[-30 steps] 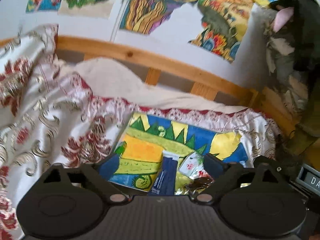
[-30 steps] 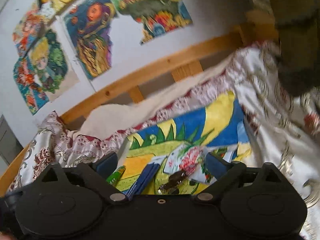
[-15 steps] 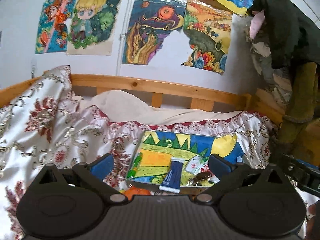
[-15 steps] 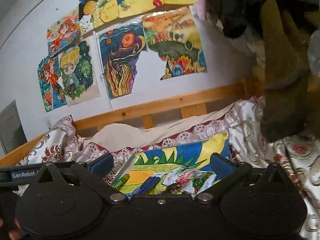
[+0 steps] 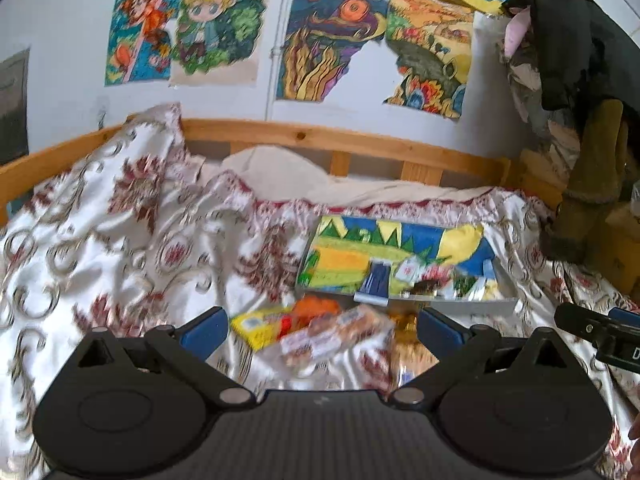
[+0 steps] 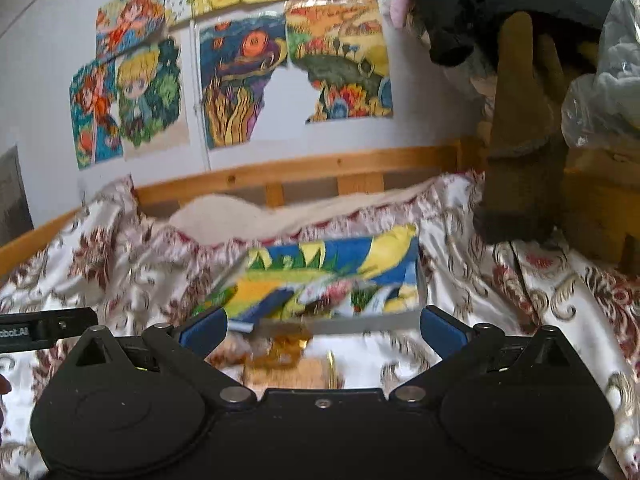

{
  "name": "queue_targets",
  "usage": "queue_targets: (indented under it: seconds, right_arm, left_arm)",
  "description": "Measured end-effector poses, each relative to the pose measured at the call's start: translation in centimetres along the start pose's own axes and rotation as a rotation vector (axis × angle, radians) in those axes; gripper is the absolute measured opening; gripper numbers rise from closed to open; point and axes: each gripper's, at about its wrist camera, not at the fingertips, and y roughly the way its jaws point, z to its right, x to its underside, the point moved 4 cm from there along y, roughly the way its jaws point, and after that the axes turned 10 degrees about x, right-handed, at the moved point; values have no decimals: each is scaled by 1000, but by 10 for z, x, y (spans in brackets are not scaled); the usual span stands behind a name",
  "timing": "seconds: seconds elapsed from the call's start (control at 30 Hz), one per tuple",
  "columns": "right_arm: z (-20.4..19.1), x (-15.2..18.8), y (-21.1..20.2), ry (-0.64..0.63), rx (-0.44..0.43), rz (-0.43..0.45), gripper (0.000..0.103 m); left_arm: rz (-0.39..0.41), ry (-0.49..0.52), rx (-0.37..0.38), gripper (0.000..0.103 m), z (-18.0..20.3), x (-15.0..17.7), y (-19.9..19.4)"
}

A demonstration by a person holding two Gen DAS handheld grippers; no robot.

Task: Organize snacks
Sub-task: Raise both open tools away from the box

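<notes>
A: Left tool [image 5: 320, 326]: we read its jaws as spread wide, nothing between them. Right tool [image 6: 323, 326]: the same, spread wide and empty. Both hang above the bed [image 5: 120, 240], clear of every item.

B: Where do the snacks lie?

A: In two groups. The tray [image 5: 440, 303], with its painted yellow, green and blue floor, sits at 12 o'clock from the left tool. It carries a dark blue packet [image 5: 376, 282] and several small wrappers [image 5: 424, 276]. Between the tray and the left tool, loose on the bedspread, we see a yellow packet [image 5: 256, 330], an orange item [image 5: 316, 307] and a clear pack of baked pieces [image 5: 340, 332]. In the right view, a golden wrapper [image 6: 282, 352] lies just below the tray's front wall, at 12 o'clock from the right tool. Motion blur hides the labels.

B: Which step is in hand?

A: We judge it the approach to the next loose snack. Part of the sorting appears done; the loose group remains.

B: What does the next move call for?

A: Lower one tool over a single pack, jaws straddling its narrow side. Close gently; the film wrappers will likely crumple or slip. Then lift over the front wall and release inside the tray.
</notes>
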Motion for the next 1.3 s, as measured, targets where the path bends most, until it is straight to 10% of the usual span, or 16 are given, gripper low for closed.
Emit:
queue_targets:
  seconds: [1.3]
  right_arm:
    - [-26,46,11,-157,49,-255,102]
  left_arm:
    - [-346,-14,-84,103,-26,43,7]
